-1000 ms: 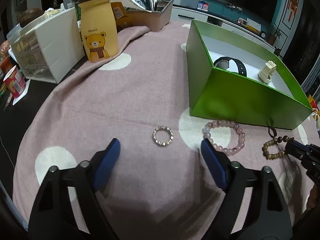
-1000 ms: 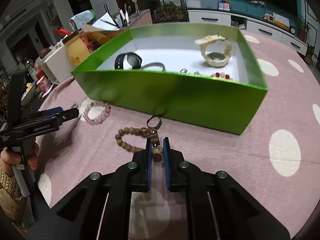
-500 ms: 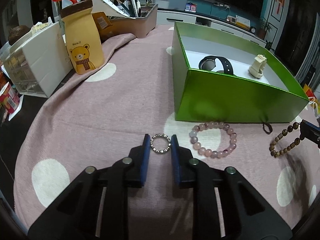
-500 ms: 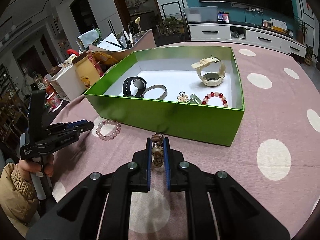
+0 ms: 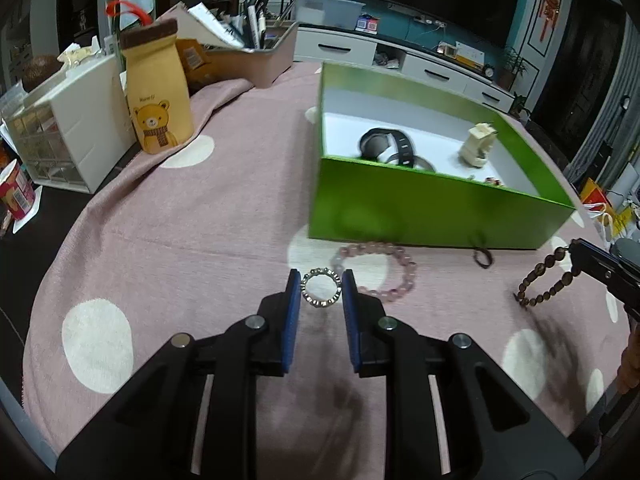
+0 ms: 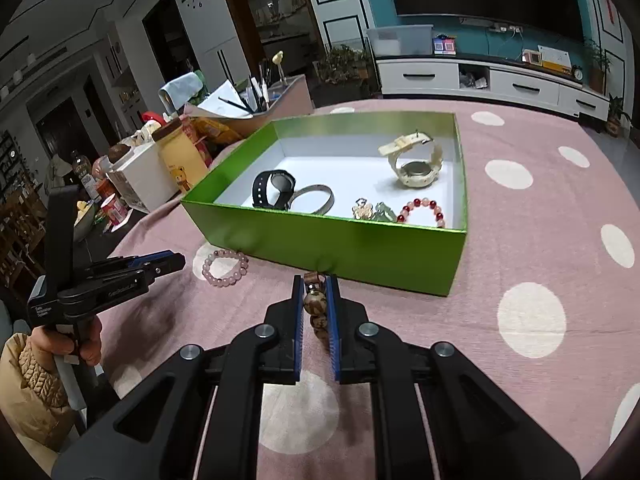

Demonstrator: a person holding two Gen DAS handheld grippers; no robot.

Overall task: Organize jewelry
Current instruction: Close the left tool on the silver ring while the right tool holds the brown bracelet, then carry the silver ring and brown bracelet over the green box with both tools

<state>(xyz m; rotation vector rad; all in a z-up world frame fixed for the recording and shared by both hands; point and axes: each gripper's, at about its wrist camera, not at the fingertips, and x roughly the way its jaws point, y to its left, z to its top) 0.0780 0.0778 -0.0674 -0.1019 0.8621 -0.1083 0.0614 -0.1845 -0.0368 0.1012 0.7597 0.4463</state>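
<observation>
Left hand-held gripper (image 5: 321, 289) points downward, its blue pads pinching the silver ring (image 5: 321, 291) just above the table (image 5: 180, 232). Right hand-held gripper (image 6: 316, 300) clamps the brown bead bracelet (image 6: 315, 308), which hangs clear of the pink dotted cloth. Ahead of both sits the green box (image 6: 360, 240); a pink bracelet (image 5: 380, 268) lies between.

We see a glossy green cardboard box (image 6: 360, 240) with a matt white paper lining; beside it, a soft pink knitted cloth (image 5: 180, 216), a shiny metal beaded ring (image 5: 321, 292), and smooth wooden beads (image 5: 548, 280).
</observation>
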